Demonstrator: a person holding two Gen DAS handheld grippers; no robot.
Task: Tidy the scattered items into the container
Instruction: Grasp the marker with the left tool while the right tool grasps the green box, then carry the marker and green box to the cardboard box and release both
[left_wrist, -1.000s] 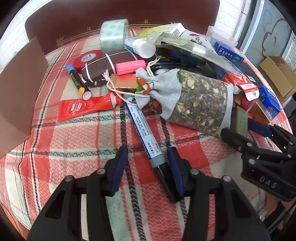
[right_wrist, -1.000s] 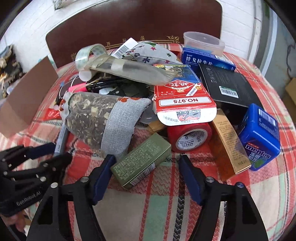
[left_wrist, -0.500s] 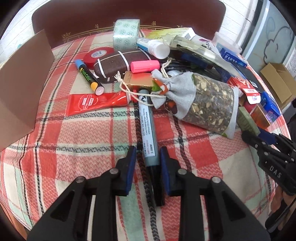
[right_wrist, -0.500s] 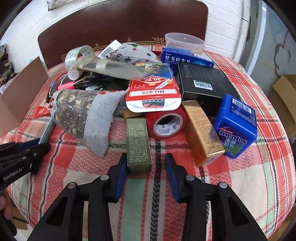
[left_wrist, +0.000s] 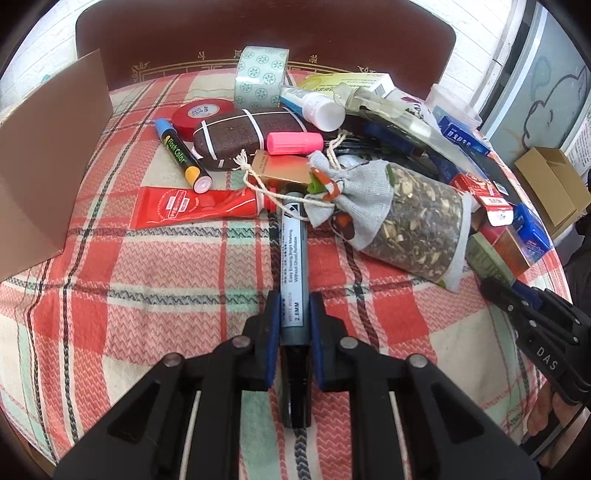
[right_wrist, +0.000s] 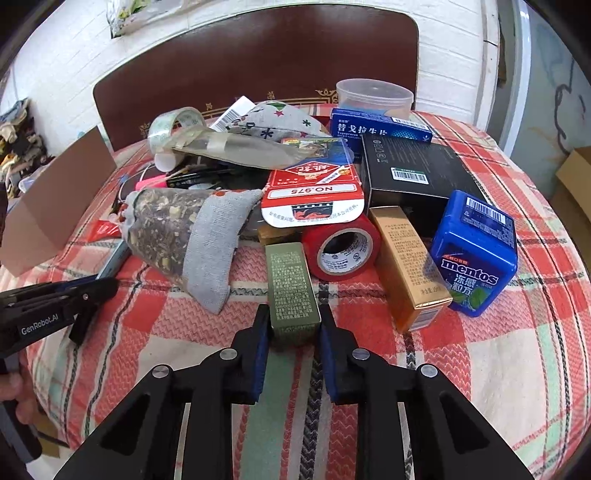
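Observation:
My left gripper (left_wrist: 293, 317) is shut on a long blue-grey marker (left_wrist: 293, 258) that lies on the plaid cloth and points toward the pile. My right gripper (right_wrist: 291, 325) is shut on the near end of a small olive-green box (right_wrist: 291, 284). A cardboard box flap (left_wrist: 40, 158) stands at the left edge of the table. The right gripper also shows in the left wrist view (left_wrist: 532, 317), and the left gripper shows in the right wrist view (right_wrist: 74, 295).
Many items lie scattered: a herb sachet (left_wrist: 402, 218), red tube (left_wrist: 192, 206), Flash Color marker (left_wrist: 181, 155), red tape roll (right_wrist: 341, 247), gold box (right_wrist: 406, 262), blue mentos tub (right_wrist: 476, 254), black box (right_wrist: 410, 173). A chair back (right_wrist: 258, 55) stands behind.
Both grippers closed from wide open. The left one closed onto the marker and the right one onto the green box, which turned to point straight ahead.

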